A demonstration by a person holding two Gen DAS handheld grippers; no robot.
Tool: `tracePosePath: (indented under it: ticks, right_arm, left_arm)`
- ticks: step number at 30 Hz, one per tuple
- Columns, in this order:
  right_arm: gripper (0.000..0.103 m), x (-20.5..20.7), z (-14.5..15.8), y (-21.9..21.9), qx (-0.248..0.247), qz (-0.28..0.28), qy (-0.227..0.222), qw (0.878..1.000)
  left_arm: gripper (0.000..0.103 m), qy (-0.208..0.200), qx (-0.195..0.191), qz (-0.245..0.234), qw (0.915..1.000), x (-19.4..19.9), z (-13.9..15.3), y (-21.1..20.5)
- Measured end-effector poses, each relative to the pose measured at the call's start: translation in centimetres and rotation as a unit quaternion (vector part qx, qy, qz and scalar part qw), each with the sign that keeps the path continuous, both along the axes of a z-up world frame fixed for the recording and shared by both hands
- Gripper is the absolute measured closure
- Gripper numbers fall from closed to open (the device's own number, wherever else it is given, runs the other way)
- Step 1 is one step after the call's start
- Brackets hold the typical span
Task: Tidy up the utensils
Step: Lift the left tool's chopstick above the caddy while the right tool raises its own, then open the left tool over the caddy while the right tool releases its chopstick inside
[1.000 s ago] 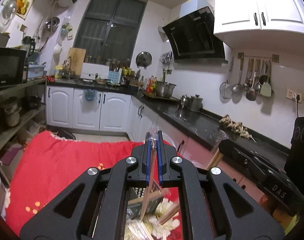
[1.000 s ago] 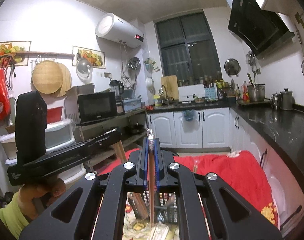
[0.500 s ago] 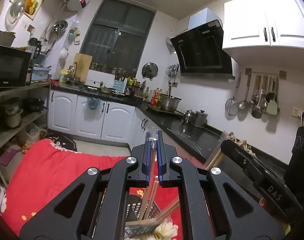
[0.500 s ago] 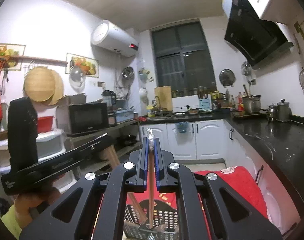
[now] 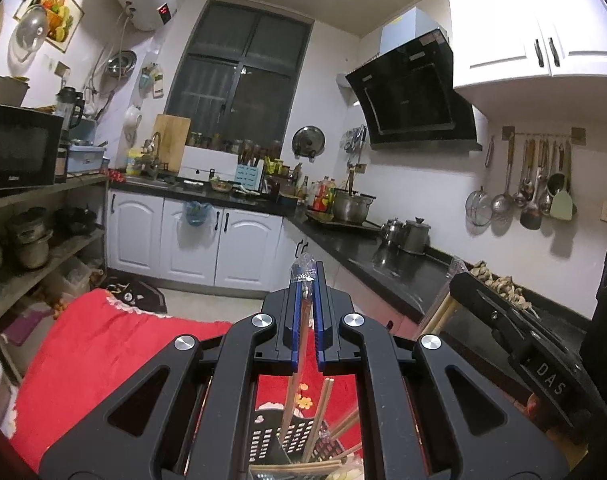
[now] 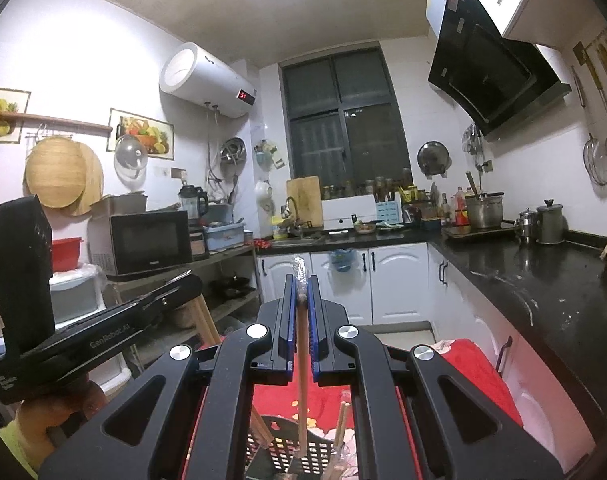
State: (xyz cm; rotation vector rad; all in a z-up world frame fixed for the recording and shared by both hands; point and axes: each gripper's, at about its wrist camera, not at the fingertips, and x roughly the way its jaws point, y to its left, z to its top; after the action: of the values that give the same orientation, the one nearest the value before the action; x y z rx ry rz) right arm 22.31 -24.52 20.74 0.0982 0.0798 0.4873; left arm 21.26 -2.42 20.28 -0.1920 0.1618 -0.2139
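The left gripper (image 5: 307, 280) is seen with its blue-padded jaws pressed onto a pair of wooden chopsticks (image 5: 294, 396). The sticks are pale brown, slim and straight, and are sheathed in a clear plastic sleeve whose crumpled end juts out beyond the jaw tips. They slope down and toward the near edge of the view, into a black perforated basket (image 5: 271, 440) below the gripper. More loose chopsticks (image 5: 323, 412) are leaned at differing angles in that basket.

The right gripper (image 6: 301, 280) is likewise clamped on a second pair of chopsticks (image 6: 302, 392), also wrapped in clear plastic at the far end, with the bare wooden shaft hung nearly straight down over the same basket (image 6: 279, 452). Whether its lower end touches the basket cannot be told.

The basket is set on a surface covered with a red cloth (image 5: 103, 352) printed with flowers. Each gripper is glimpsed in the other's view: the right one at the right edge, the left one at the left, held by a hand (image 6: 51, 412).
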Motion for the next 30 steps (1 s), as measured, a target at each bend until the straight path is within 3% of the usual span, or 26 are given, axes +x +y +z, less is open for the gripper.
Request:
tracePosePath:
  ticks: [24, 26, 27, 29, 30]
  right_arm:
    - [0.096, 2.9, -6.1, 2.1, -0.010, -0.012, 0.071, 0.997]
    - [0.077, 2.8, -6.3, 2.0, -0.009, -0.016, 0.074, 0.997]
    - [0.073, 2.6, -6.3, 1.9, -0.008, -0.018, 0.073, 0.997]
    - [0.070, 2.2, -6.3, 1.8, -0.009, -0.017, 0.074, 0.997]
    - [0.070, 2.2, -6.3, 1.7, -0.010, -0.018, 0.075, 0.997]
  left_arm:
    - [0.100, 0.093, 0.015, -0.001, 0.9956, 3.4, -7.3, 0.6]
    - [0.094, 0.099, 0.016, -0.001, 0.9949, 3.5, -7.6, 0.8]
    - [0.091, 0.101, 0.016, 0.000, 0.9947, 3.5, -7.7, 0.9]
    - [0.076, 0.103, 0.015, -0.001, 0.9946, 3.4, -7.7, 0.9]
    - [0.075, 0.103, 0.015, -0.001, 0.9946, 3.3, -7.7, 1.0]
